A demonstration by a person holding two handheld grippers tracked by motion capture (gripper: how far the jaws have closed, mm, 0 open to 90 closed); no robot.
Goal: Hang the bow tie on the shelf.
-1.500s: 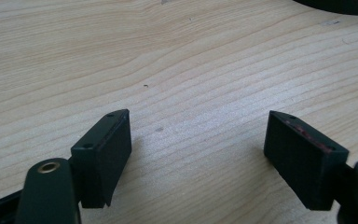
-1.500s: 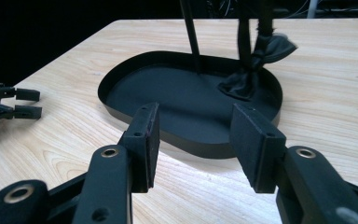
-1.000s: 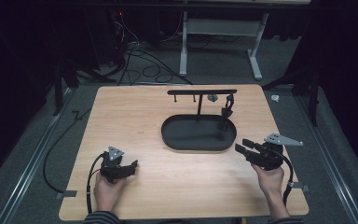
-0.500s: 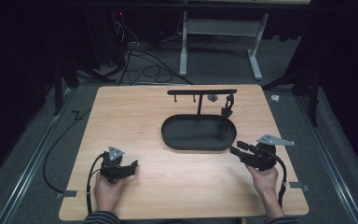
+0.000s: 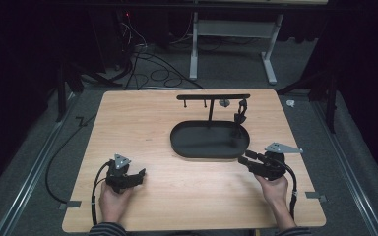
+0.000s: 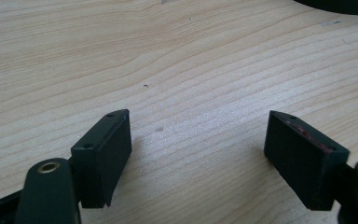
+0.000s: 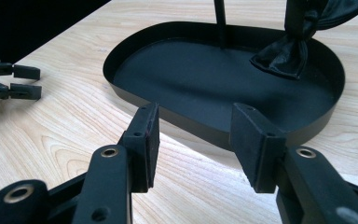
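Tongs ×2 (image 5: 137, 176) (image 5: 246, 158), 1 tray (image 5: 182, 146), 1 stand (image 5: 213, 97)

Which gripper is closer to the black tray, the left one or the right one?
The right. The right gripper sits just off the black tray's near right rim, jaws open toward it. The left gripper rests farther back toward the table's near left, well apart from it.

Both hands wore striped cuffs and carried black grippers: the left gripper (image 5: 137, 176) and right gripper (image 5: 243, 158) each bore a grey three-cornered plate on top, brass-ringed pivot holes behind flat rectangular pads, and a trailing black cable
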